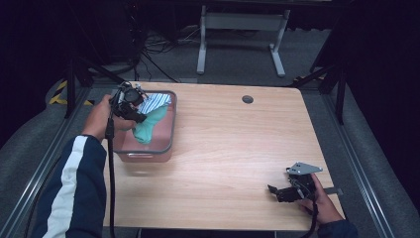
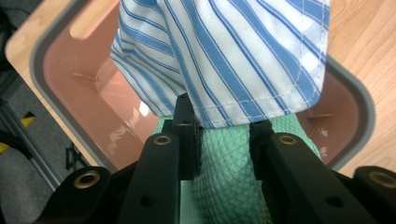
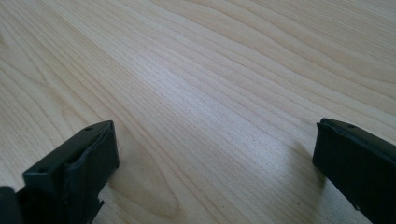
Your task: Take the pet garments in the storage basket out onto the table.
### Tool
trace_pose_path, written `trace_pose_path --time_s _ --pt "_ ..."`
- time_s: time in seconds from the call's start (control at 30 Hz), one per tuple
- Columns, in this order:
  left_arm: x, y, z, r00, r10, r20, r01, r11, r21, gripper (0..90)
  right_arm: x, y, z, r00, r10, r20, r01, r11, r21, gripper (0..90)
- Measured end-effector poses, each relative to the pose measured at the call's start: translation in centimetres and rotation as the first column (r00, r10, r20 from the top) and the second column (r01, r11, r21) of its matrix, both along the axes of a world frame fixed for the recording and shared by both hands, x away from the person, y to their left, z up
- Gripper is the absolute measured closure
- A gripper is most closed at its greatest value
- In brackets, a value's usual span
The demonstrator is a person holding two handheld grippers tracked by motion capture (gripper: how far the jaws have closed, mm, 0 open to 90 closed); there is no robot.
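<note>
Near the worktop's [image 1: 237,148] far left corner stands a pinkish bin [image 1: 171,124] with a grey rim. Above it the left gripper [image 1: 132,110] has its fingers [image 2: 187,135] clenched on a green cloth [image 1: 150,126], which hangs from them down into the bin. In the left gripper view the green cloth's [image 2: 224,172] textured weave is pinched between the two black fingers, and a blue-and-white striped cloth [image 2: 224,56] drapes just beyond them, over the bin's [image 2: 60,70] opening. From the high view the striped cloth [image 1: 156,101] lies at the far side of the bin; whether it touches the green cloth there is hard to make out. The right gripper [image 1: 282,192] rests low by the worktop's near right corner, well apart from the bin. Its fingers [image 3: 74,168] are released, spread wide over bare wood [image 3: 210,84] with nothing between them.
</note>
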State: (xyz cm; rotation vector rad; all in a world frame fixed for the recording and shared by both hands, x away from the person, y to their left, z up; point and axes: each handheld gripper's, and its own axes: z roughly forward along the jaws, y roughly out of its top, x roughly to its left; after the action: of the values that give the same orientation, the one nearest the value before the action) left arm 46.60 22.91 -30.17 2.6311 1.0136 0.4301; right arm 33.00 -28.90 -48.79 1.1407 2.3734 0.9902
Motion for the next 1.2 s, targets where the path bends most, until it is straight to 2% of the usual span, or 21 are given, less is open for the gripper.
trace_pose_path --time_s 0.23,0.53,0.87,0.9,1.0,1.03,1.2 --pt "-1.2 -1.2 1.3 0.9981 -0.05 0.036 0.05 0.9987 0.005 73.4 0.0 0.0 0.0 1.0 -0.001 0.0 0.001 1.0 0.001 0.5" --pt "-2.5 -3.5 2.2 0.9892 -0.135 0.056 0.134 0.9907 0.022 73.4 0.0 0.0 0.0 1.0 -0.001 -0.001 0.001 1.0 0.002 0.5" --pt "-3.6 -6.8 2.5 0.9702 -0.231 0.072 0.229 0.9727 0.037 73.4 0.0 0.0 0.0 1.0 0.0 0.0 0.0 1.0 0.0 0.5" --pt "-3.6 -6.8 2.5 0.9702 -0.231 0.072 0.229 0.9727 0.037 73.4 0.0 0.0 0.0 1.0 0.0 0.0 0.0 1.0 0.0 0.5" --pt "-4.0 -8.1 2.6 0.9609 -0.269 0.066 0.266 0.9627 0.048 73.3 0.0 0.0 0.0 1.0 -0.001 -0.001 0.001 1.0 0.002 0.5" --pt "-4.0 -8.1 2.6 0.9609 -0.269 0.066 0.266 0.9627 0.048 73.3 0.0 0.0 0.0 1.0 -0.001 -0.001 0.001 1.0 0.002 0.5" --pt "-4.4 -10.1 2.1 0.9472 -0.314 0.066 0.312 0.9495 0.032 73.3 0.0 0.0 0.0 1.0 -0.001 -0.001 0.001 1.0 0.002 0.5"
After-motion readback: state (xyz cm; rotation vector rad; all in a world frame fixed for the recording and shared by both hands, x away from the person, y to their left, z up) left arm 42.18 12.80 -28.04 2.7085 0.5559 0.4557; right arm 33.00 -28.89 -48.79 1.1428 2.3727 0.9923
